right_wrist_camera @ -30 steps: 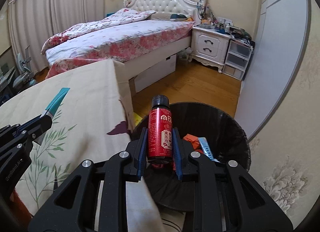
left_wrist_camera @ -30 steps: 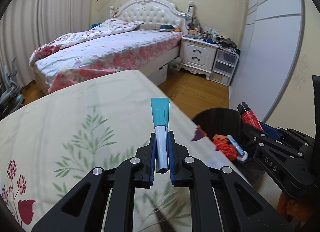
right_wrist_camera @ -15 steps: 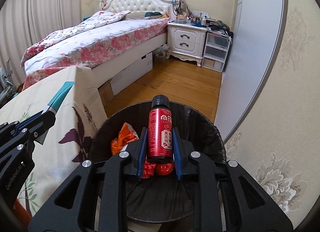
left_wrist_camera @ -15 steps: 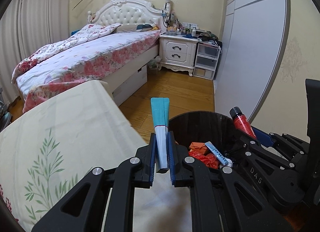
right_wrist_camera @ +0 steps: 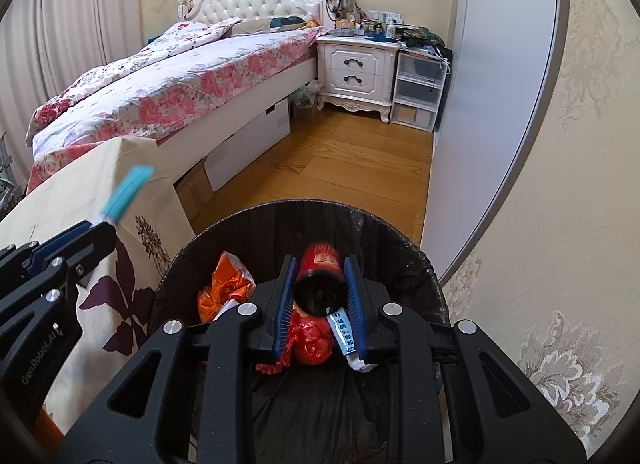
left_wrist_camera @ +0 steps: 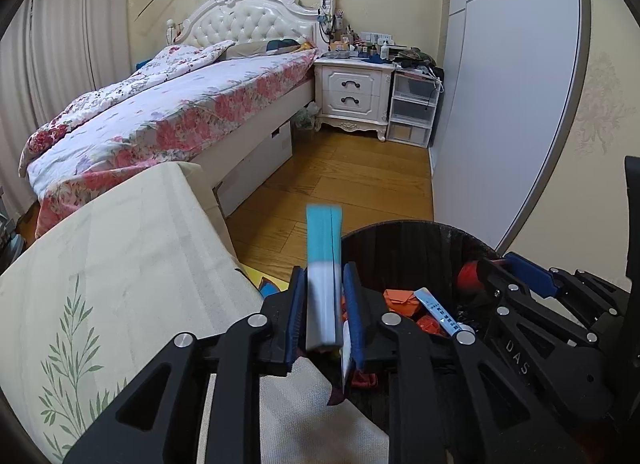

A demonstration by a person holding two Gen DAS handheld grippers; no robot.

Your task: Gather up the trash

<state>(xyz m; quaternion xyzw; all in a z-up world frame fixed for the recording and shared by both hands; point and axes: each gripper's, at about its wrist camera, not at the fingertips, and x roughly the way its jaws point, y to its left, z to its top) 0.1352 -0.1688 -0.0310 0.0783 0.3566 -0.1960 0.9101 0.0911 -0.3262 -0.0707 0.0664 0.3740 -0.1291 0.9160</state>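
Over the bin (right_wrist_camera: 404, 260), both grippers' jaws have just been opening: the left (left_wrist_camera: 325, 310) loosening around a tube (left_wrist_camera: 323, 264), the right (right_wrist_camera: 319, 296) around a bottle (right_wrist_camera: 320, 276).

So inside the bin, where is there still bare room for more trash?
Bare black liner lies along the bin's far wall and near side. The middle is crowded: orange wrapper, red wrapper, white-and-blue tube.
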